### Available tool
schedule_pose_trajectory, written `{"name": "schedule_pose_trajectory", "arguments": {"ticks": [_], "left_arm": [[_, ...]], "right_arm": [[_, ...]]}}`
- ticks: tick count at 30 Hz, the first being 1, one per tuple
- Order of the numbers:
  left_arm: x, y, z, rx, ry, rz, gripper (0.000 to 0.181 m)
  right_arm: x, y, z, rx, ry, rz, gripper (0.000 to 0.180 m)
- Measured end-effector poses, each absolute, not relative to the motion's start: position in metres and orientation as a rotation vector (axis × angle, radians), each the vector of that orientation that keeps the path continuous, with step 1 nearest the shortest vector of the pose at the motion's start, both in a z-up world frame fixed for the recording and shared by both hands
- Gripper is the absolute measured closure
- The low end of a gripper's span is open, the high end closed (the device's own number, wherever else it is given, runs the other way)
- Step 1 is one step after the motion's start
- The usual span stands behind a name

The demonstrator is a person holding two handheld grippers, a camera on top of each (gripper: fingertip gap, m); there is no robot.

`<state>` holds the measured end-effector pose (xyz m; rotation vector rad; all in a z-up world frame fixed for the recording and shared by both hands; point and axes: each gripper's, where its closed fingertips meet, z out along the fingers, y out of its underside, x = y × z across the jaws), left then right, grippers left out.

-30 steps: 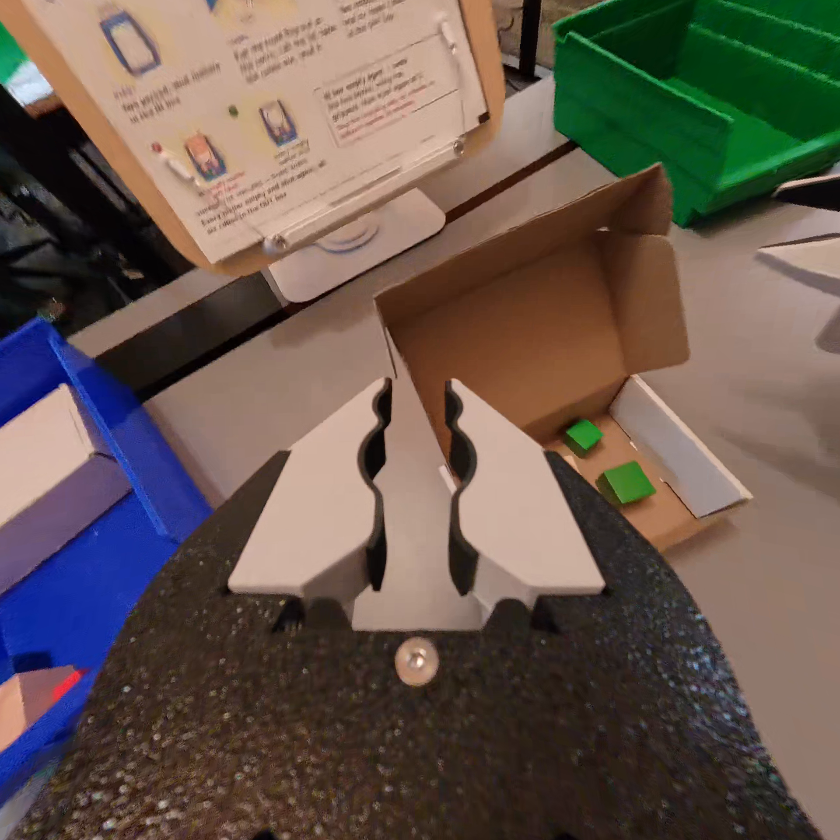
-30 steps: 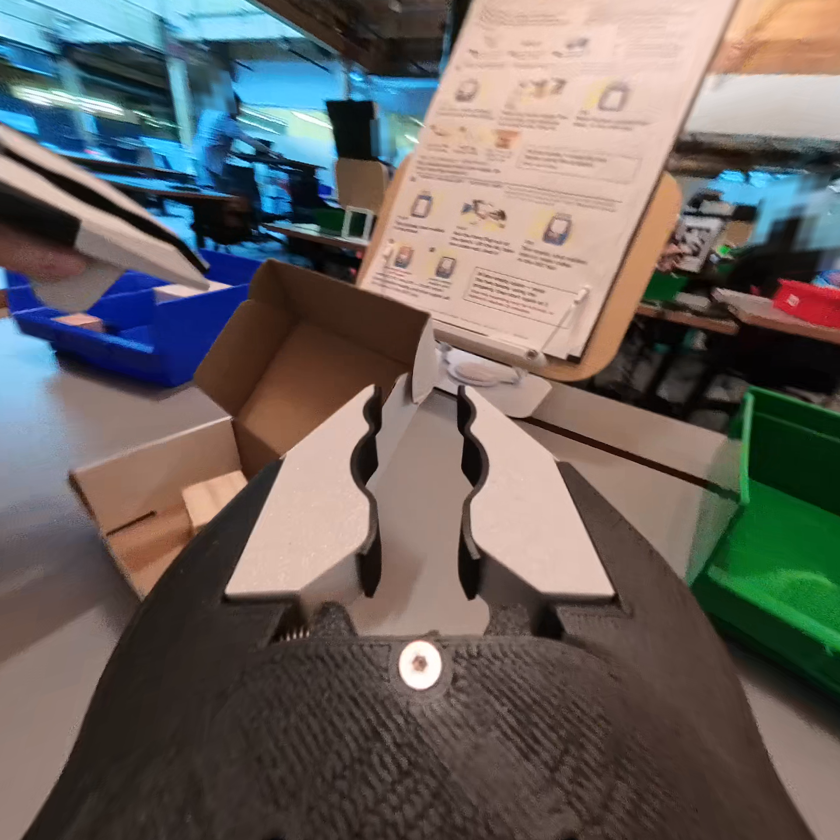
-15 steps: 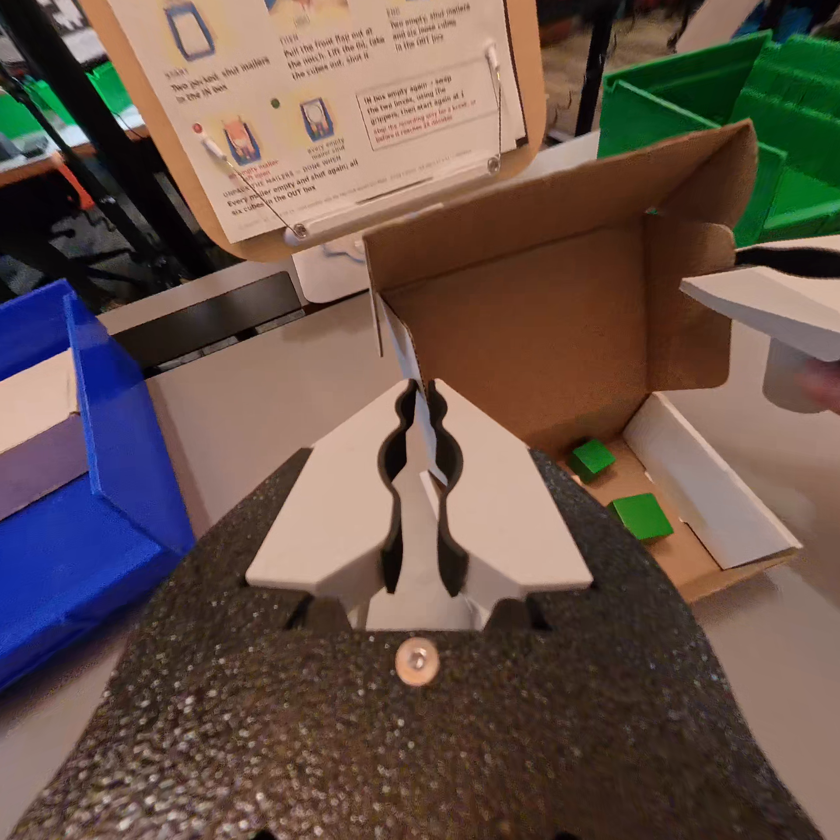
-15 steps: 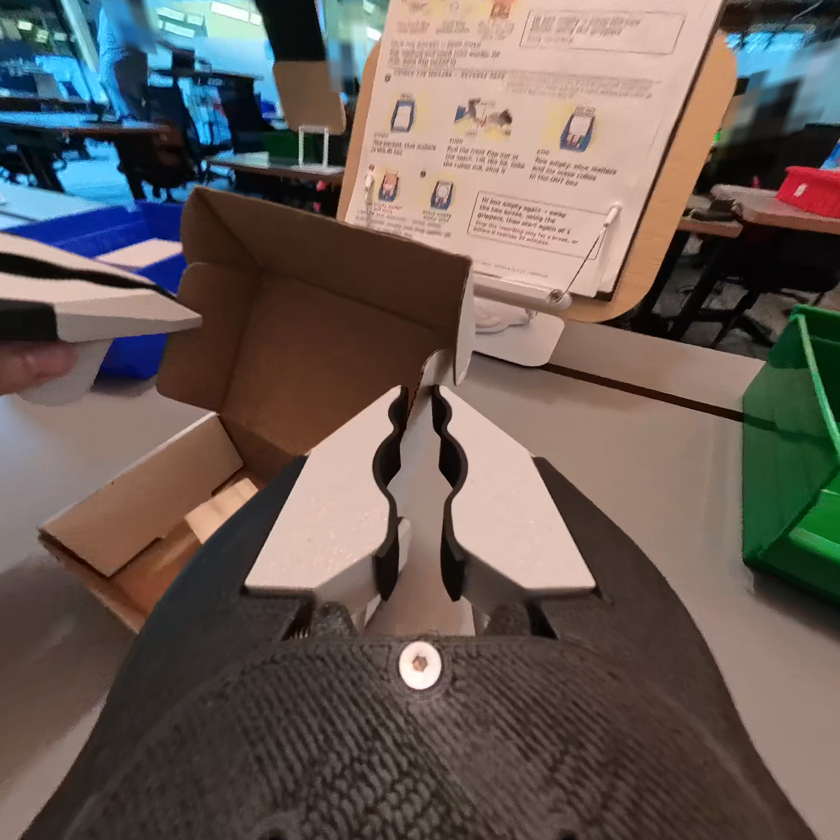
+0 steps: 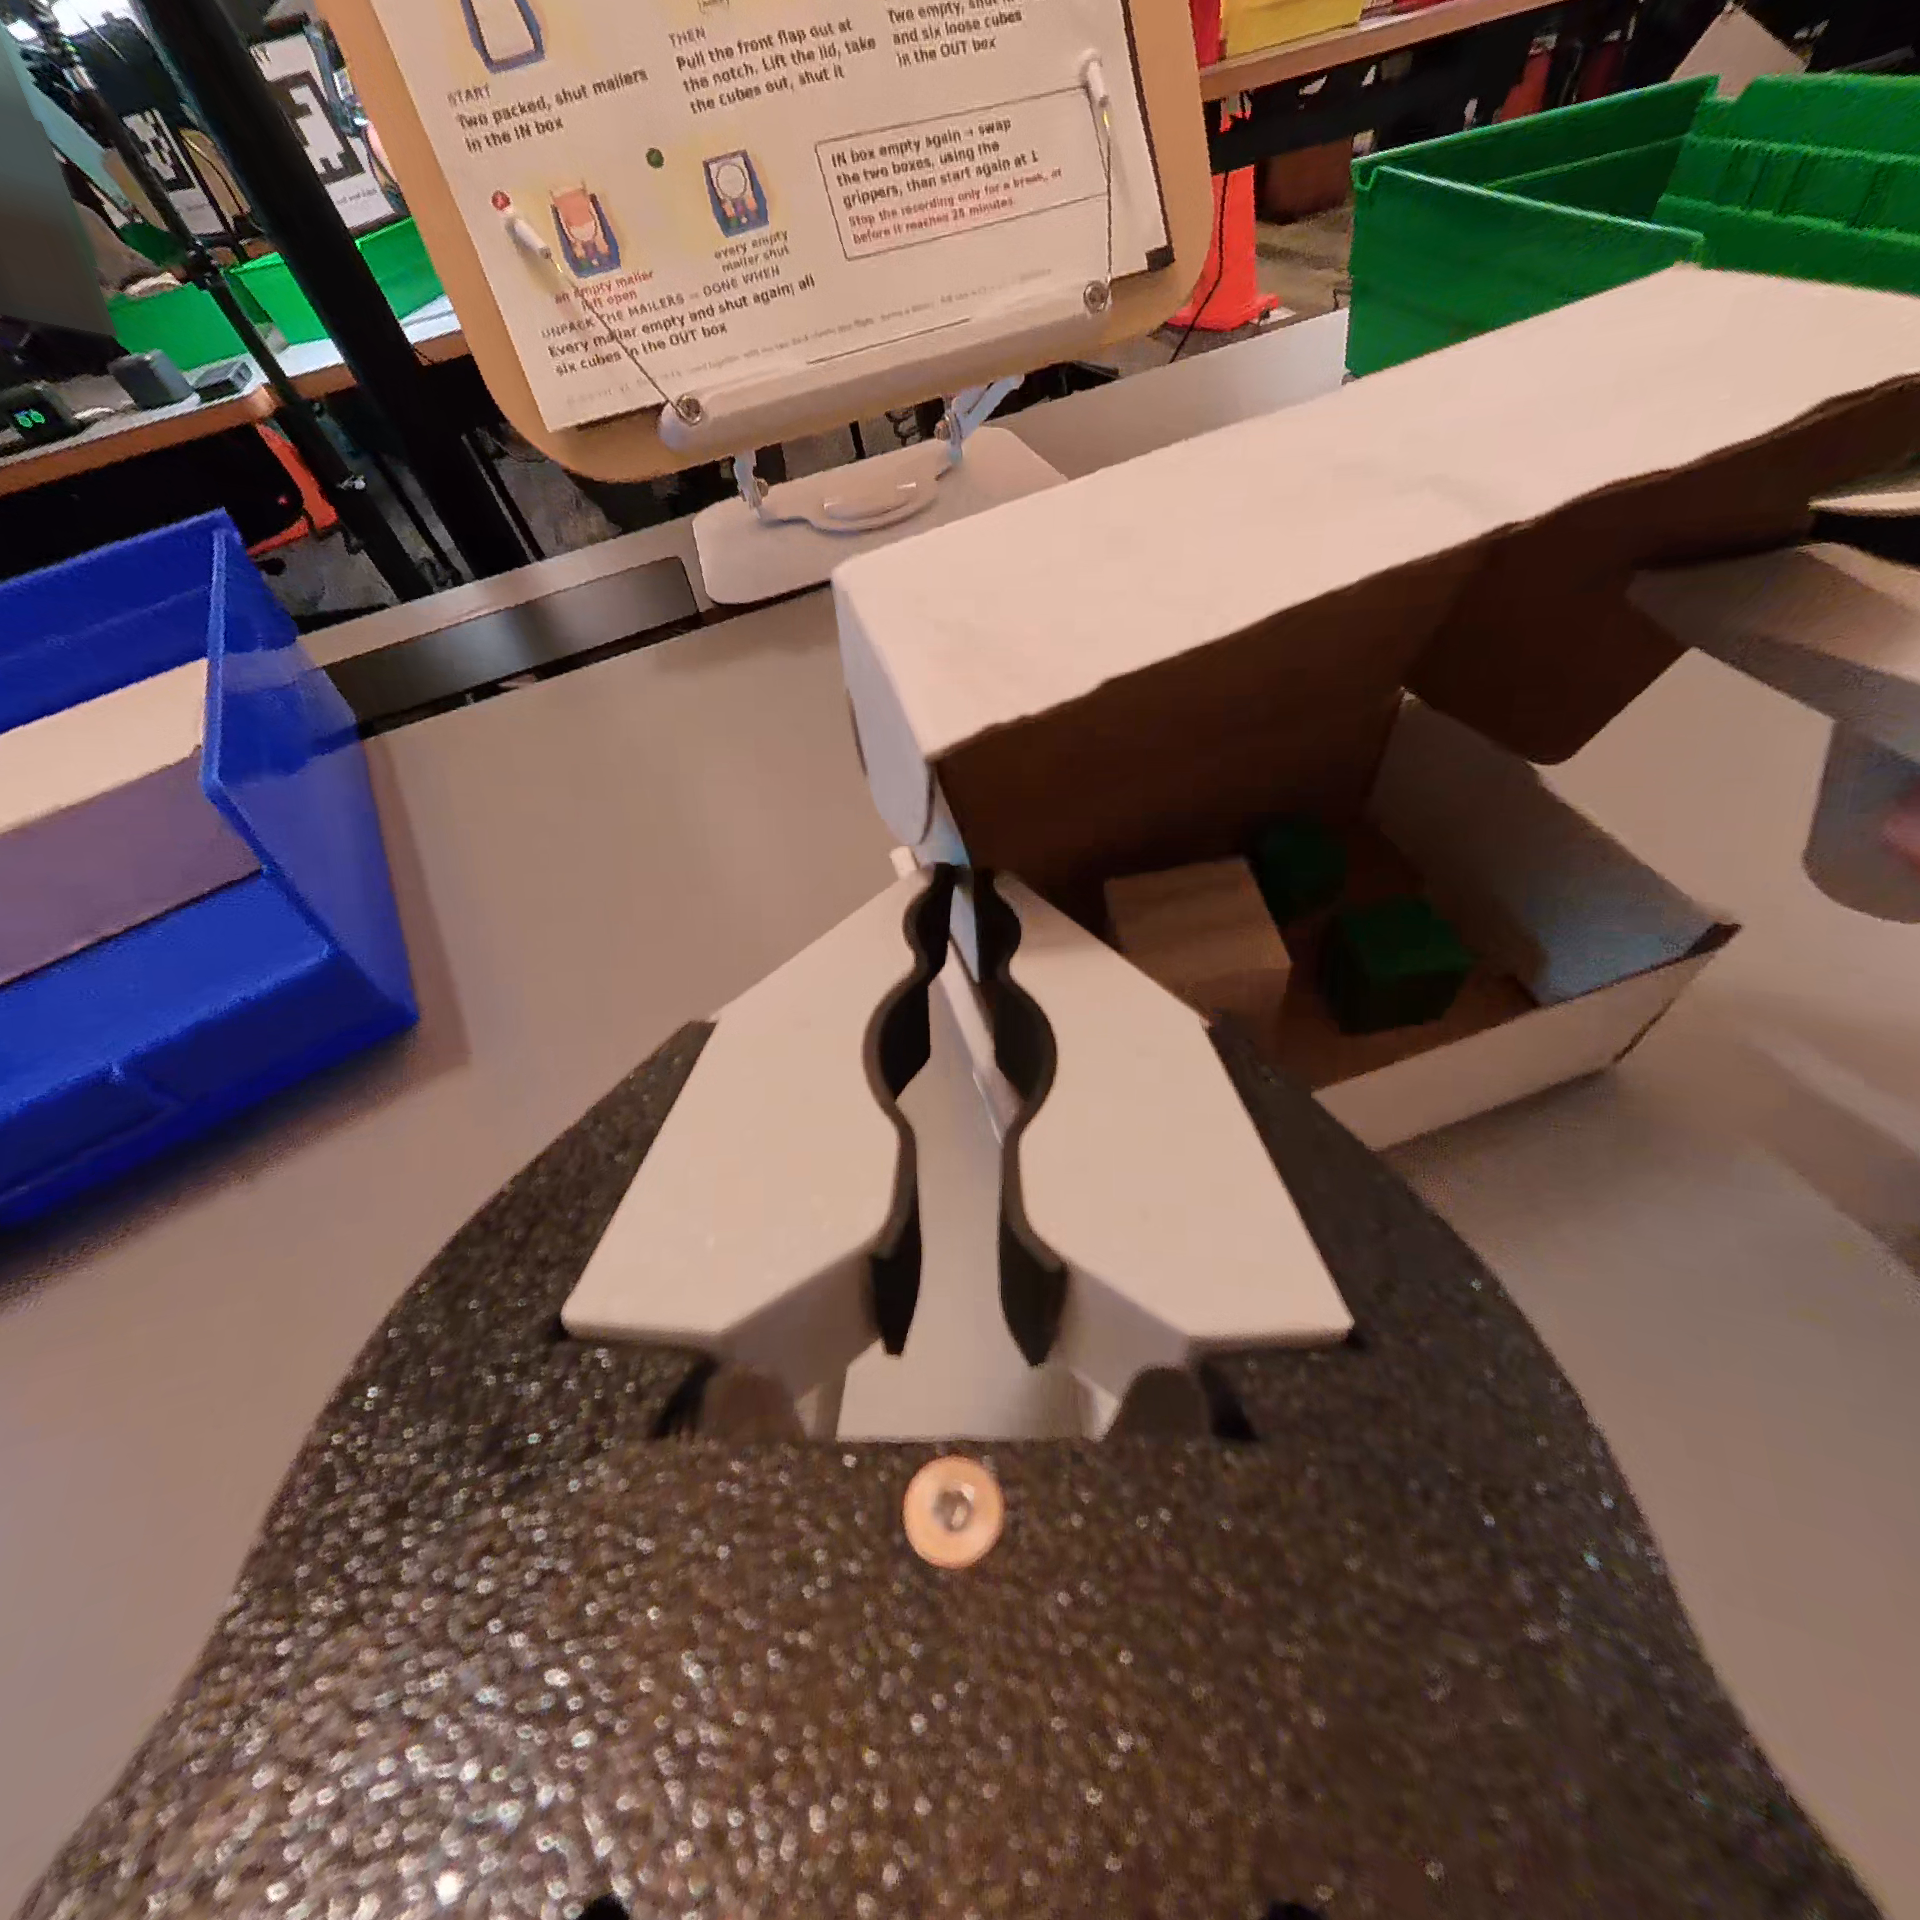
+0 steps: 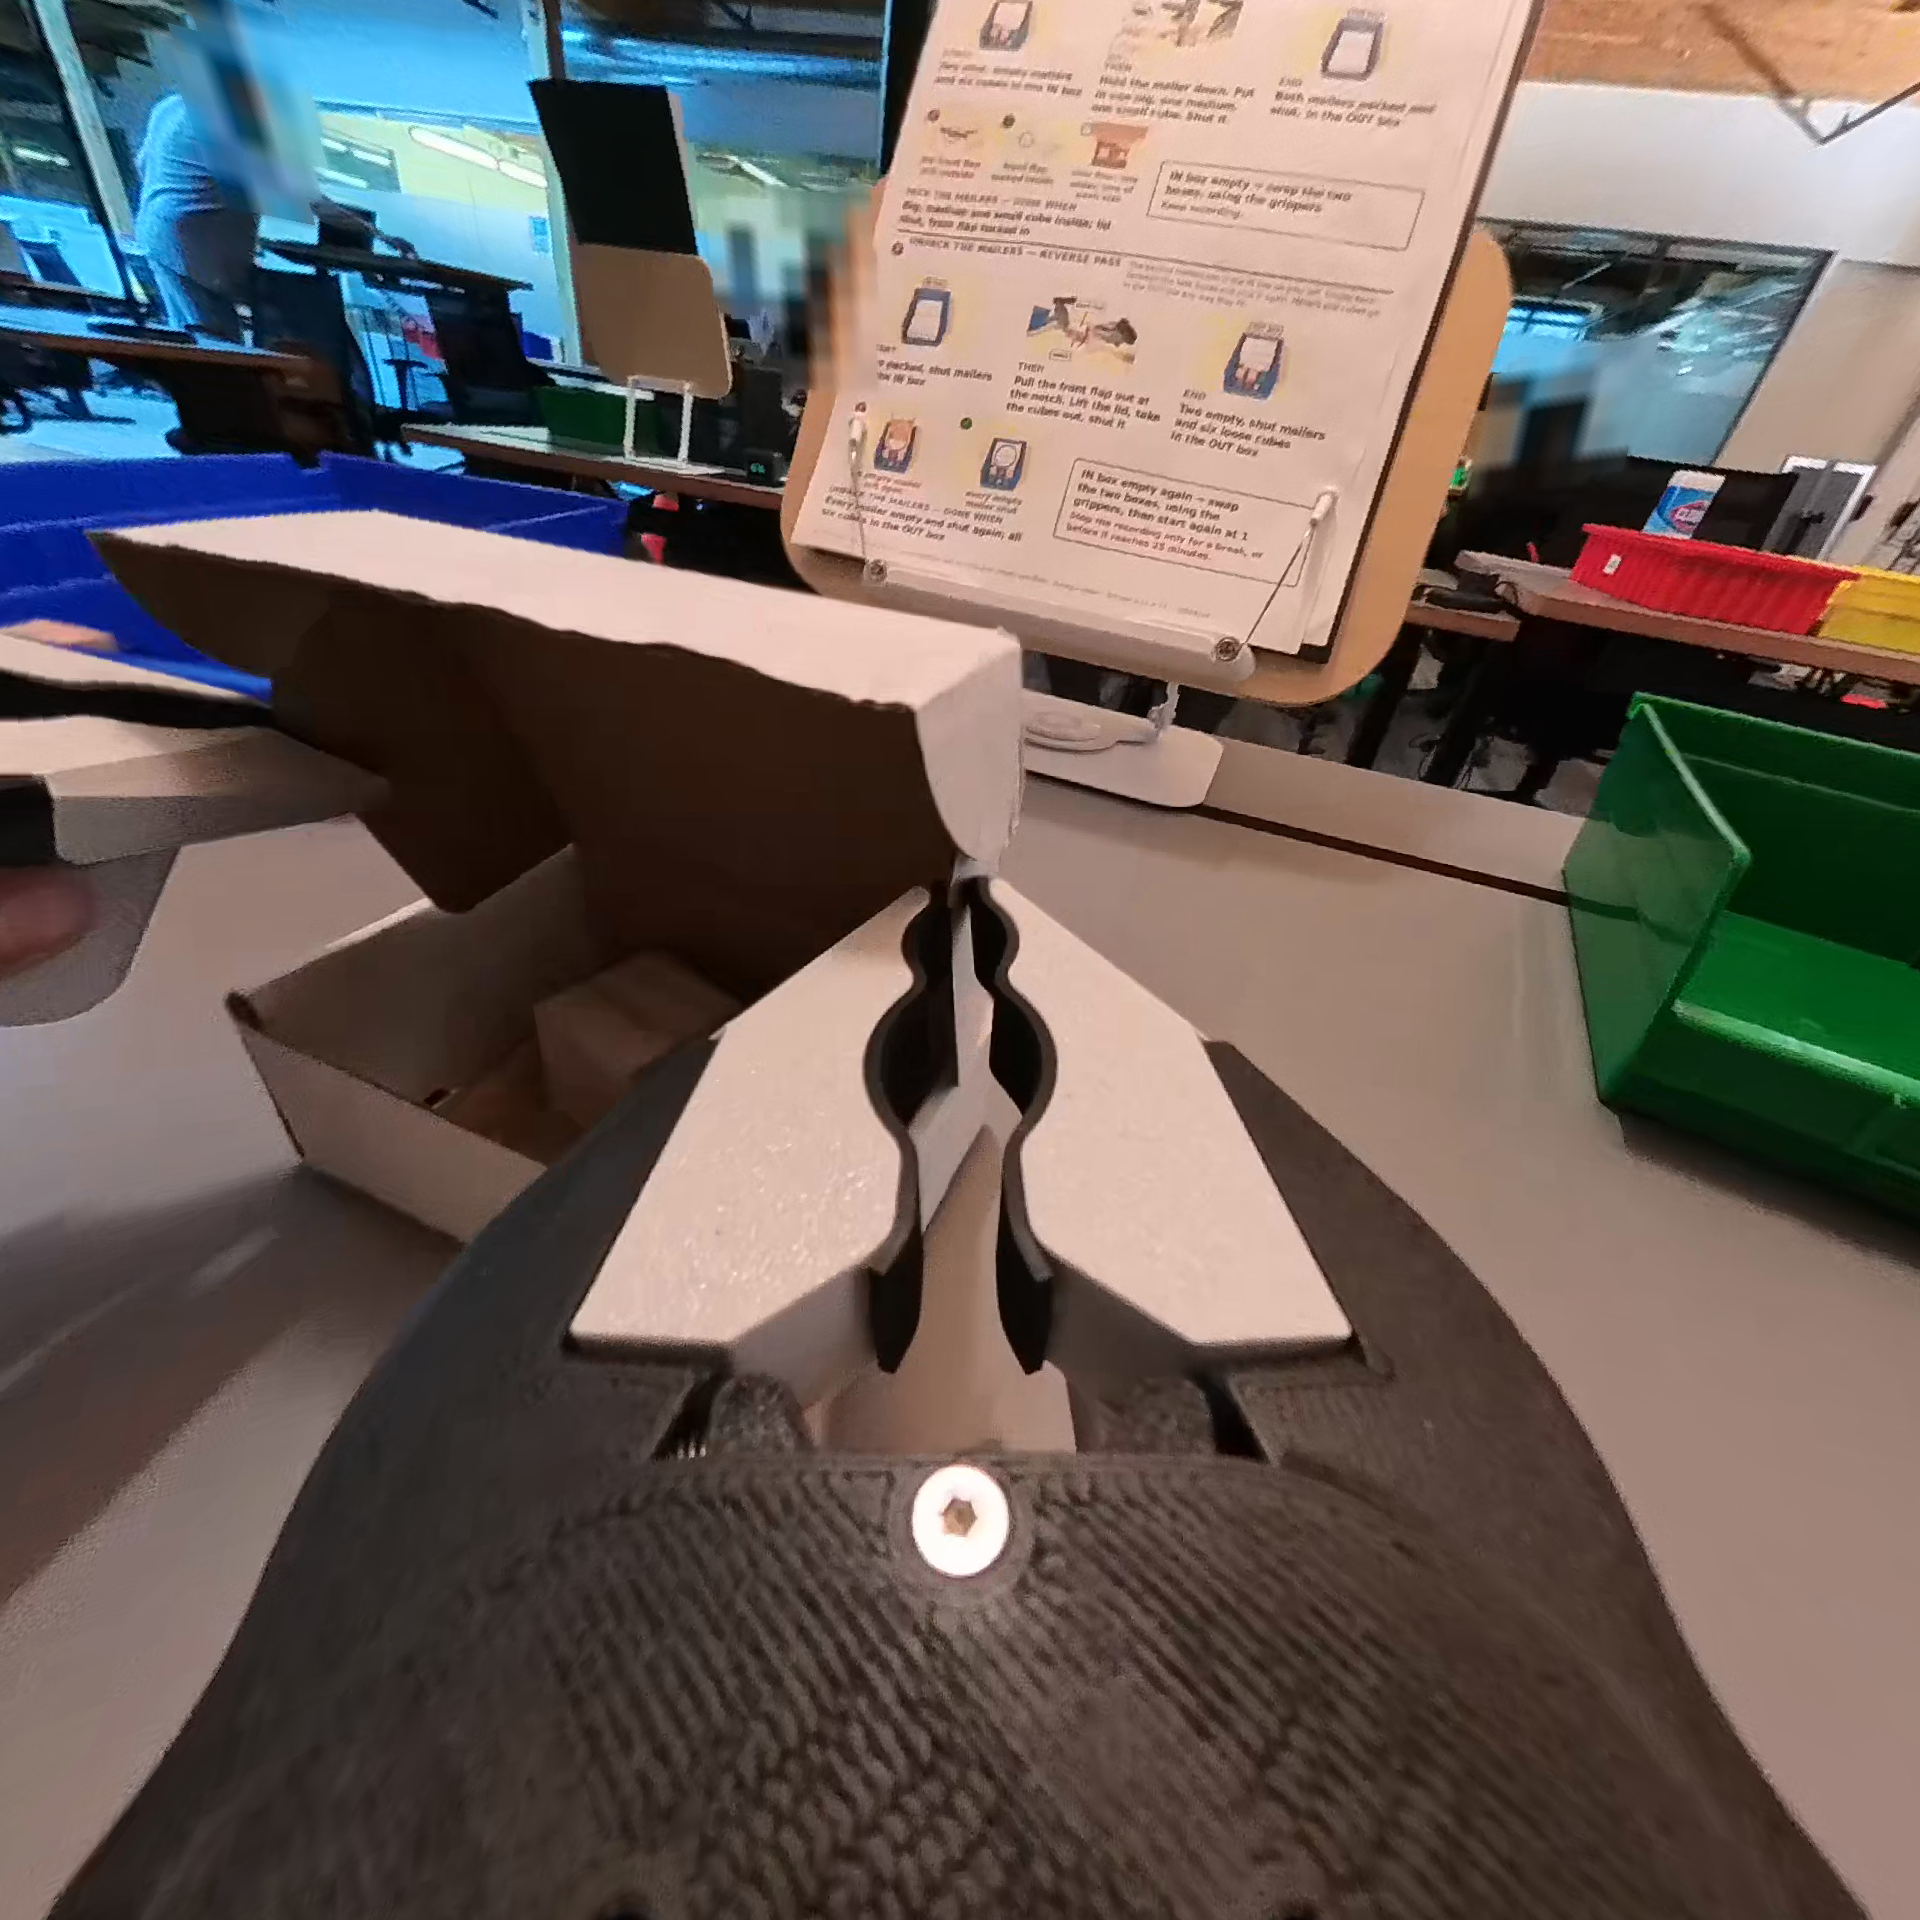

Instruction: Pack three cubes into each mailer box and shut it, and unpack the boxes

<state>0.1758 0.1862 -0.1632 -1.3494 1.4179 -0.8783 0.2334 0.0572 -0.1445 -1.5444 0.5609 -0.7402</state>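
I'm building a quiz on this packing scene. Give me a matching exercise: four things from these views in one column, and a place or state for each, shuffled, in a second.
Things:
1. white cardboard mailer box lid
2. pale wooden cube
3. blue plastic bin
4. green plastic bin

Places or states:
A. on the table, to the left in the left wrist view
B. half lowered over the box
C. on the table, to the right in the right wrist view
D. inside the mailer box

Pairs: 1-B, 2-D, 3-A, 4-C
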Motion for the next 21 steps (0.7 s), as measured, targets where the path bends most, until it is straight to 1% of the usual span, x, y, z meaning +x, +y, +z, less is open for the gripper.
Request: {"name": "schedule_pose_trajectory", "arguments": {"ticks": [5, 8, 12, 17, 21], "left_arm": [[0.168, 0.180, -0.163, -1.329, 1.397, -0.876, 0.178], [0.170, 0.175, -0.155, -1.328, 1.329, -0.915, 0.178], [0.180, 0.173, -0.154, -1.415, 1.270, -1.003, 0.177], [0.170, 0.173, -0.167, -1.378, 1.349, -0.910, 0.178], [0.156, 0.170, -0.187, -1.389, 1.416, -0.859, 0.180]], "right_arm": [[0.221, 0.053, -0.145, -1.607, 0.567, -0.703, 0.176], [0.222, 0.054, -0.144, -1.545, 0.610, -0.662, 0.176], [0.226, 0.064, -0.140, -1.476, 0.682, -0.588, 0.172], [0.221, 0.061, -0.155, -1.603, 0.626, -0.681, 0.173], [0.211, 0.058, -0.173, -1.710, 0.586, -0.650, 0.174]]}}
